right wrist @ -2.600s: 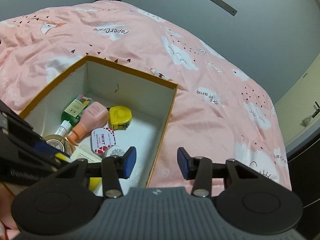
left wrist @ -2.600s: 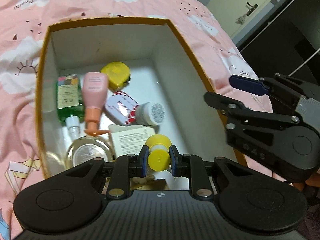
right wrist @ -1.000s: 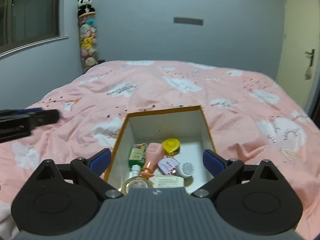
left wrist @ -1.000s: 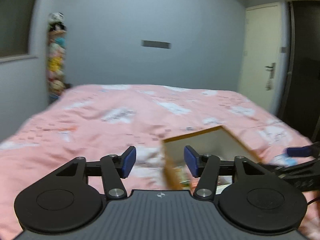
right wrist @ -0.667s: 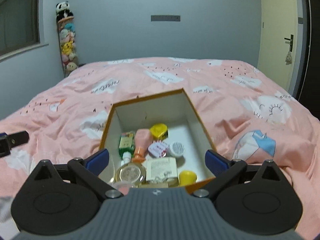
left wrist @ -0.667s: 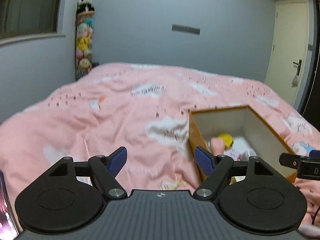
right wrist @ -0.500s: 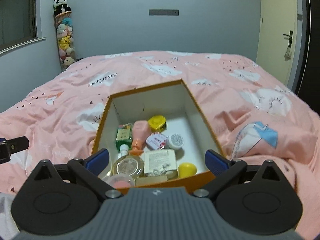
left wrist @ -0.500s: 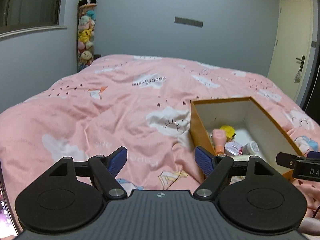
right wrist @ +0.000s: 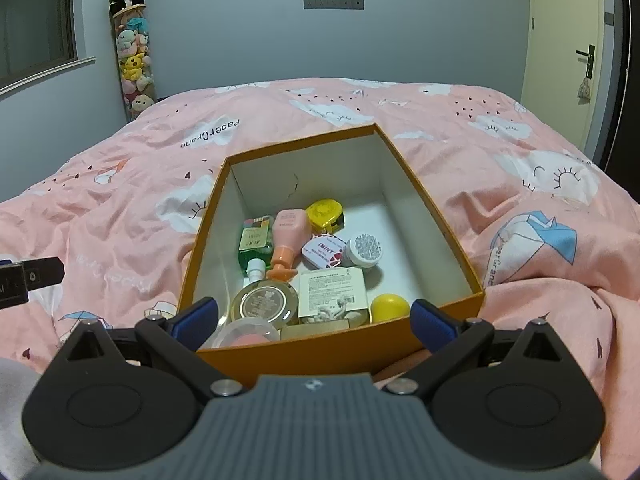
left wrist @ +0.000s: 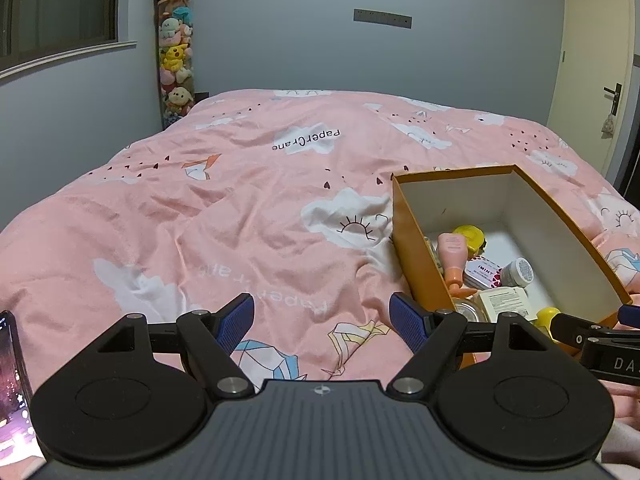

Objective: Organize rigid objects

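An open orange cardboard box (right wrist: 440,224) (left wrist: 416,240) lies on the pink bedspread. It holds several small items: a green bottle (right wrist: 253,242), a pink bottle (right wrist: 289,236), a yellow tape measure (right wrist: 324,212), a mint tin (right wrist: 323,251), a small white jar (right wrist: 363,249), a white carton (right wrist: 333,292), a gold round tin (right wrist: 265,304) and a yellow-capped bottle (right wrist: 390,307). My left gripper (left wrist: 322,318) is open and empty over the bedspread, left of the box. My right gripper (right wrist: 314,322) is open and empty, just in front of the box's near wall.
The pink bedspread (left wrist: 240,208) covers the whole bed. A phone (left wrist: 14,376) shows at the left edge of the left wrist view. A tube of plush toys (right wrist: 132,68) stands by the far wall, and a door (right wrist: 560,52) is at the right.
My left gripper let go of the yellow-capped bottle in the box, opened and drew back to the left. My right gripper opened wider and drew back in front of the box.
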Demonstrator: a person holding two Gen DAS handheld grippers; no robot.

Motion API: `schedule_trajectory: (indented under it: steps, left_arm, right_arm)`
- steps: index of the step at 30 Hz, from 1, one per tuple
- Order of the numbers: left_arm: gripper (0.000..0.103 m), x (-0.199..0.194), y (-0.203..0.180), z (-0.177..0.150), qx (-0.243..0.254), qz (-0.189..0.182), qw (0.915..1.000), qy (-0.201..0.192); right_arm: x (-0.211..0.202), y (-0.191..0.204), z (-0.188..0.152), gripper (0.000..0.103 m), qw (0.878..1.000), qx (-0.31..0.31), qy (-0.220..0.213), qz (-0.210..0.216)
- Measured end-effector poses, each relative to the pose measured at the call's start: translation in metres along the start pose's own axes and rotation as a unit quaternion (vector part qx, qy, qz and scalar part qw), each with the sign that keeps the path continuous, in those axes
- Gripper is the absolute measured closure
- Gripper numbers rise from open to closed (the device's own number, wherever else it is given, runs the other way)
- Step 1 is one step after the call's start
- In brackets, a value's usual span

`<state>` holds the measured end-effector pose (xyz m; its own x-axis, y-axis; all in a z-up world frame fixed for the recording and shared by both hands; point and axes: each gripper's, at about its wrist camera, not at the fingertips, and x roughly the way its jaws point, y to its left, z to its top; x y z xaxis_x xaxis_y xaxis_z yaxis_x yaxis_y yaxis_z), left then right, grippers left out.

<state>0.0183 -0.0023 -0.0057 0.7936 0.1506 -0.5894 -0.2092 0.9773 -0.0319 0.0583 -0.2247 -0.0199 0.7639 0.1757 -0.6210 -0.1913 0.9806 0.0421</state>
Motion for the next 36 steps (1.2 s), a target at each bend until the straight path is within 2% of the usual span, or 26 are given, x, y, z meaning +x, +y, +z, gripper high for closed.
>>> schedule_trajectory:
  steps: [36]
  left_arm:
    - [0.013,0.0012,0.0040,0.0012,0.008,0.001,1.0000,0.002]
  right_arm:
    - [0.0019,0.0012,0.0009,0.003,1.000,0.001,0.004,0.005]
